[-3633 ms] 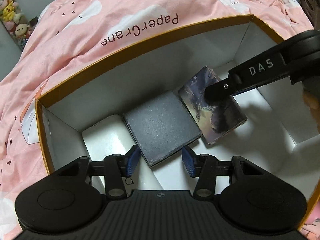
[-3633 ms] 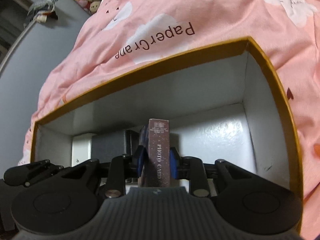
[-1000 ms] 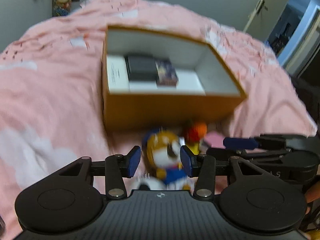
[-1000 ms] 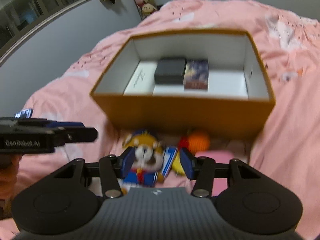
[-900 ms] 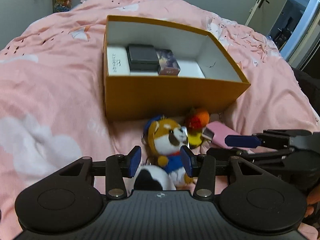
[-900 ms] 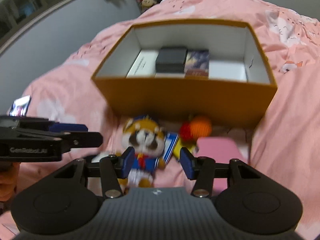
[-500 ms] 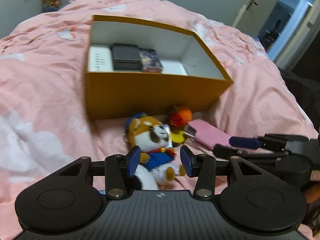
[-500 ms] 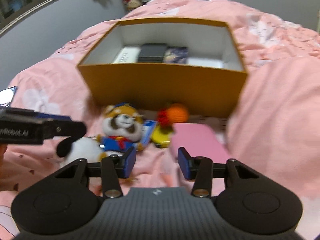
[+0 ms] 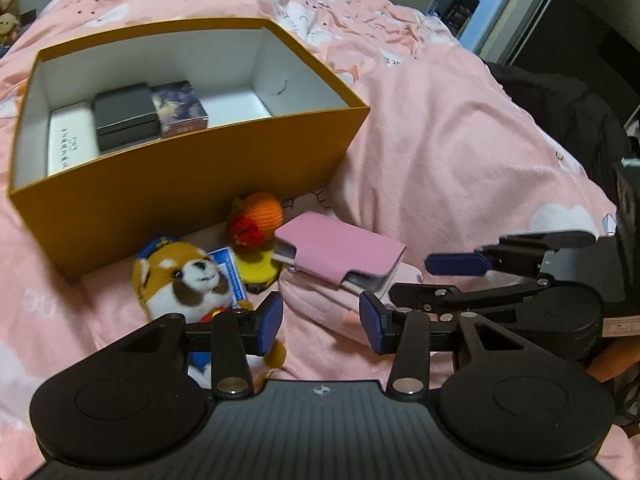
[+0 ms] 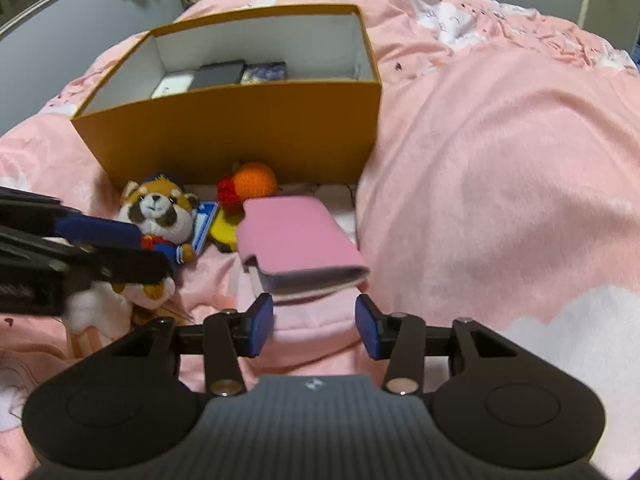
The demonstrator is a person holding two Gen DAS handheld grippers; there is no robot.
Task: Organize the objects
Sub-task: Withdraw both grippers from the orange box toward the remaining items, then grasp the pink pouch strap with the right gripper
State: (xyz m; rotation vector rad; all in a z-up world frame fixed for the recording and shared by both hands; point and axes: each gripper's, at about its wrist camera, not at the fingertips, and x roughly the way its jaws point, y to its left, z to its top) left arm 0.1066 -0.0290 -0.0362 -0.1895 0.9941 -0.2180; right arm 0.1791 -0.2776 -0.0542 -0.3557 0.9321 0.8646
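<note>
Left wrist view, left gripper (image 9: 320, 322): fingers spread and empty, hanging over the bed (image 9: 460, 152), and its jaws have just been closing a touch with nothing between them.
Left wrist view, pink case (image 9: 340, 248): lying on the bedcover just ahead of the fingers, its near end nearly level with the right-hand pad, not gripped.
Left wrist view, plush toy (image 9: 184, 276): a fox-faced toy in a blue cap, just left of the case, partly hidden behind the left finger.
Left wrist view, knitted orange toy (image 9: 256, 216): tucked against the front wall of the box, between plush and case.
Left wrist view, orange box (image 9: 192, 172): open on the bed behind the toys; inside, side by side, a white box (image 9: 68, 140), a black box (image 9: 124, 116) and a card pack (image 9: 178, 106).
Left wrist view, right gripper (image 9: 440, 276): coming in from the right edge, fingers apart, tips close beside the case.

Right wrist view, right gripper (image 10: 316, 328): fingers spread, straddling a fold of bedcover right below the pink case (image 10: 296, 240); pads not touching it.
Right wrist view, left gripper (image 10: 120, 248): reaching in from the left, blurred, lying across the plush toy (image 10: 156, 212); contact can't be judged.
Right wrist view, orange box (image 10: 240, 132): beyond the toys, the three boxes in its far left part.
</note>
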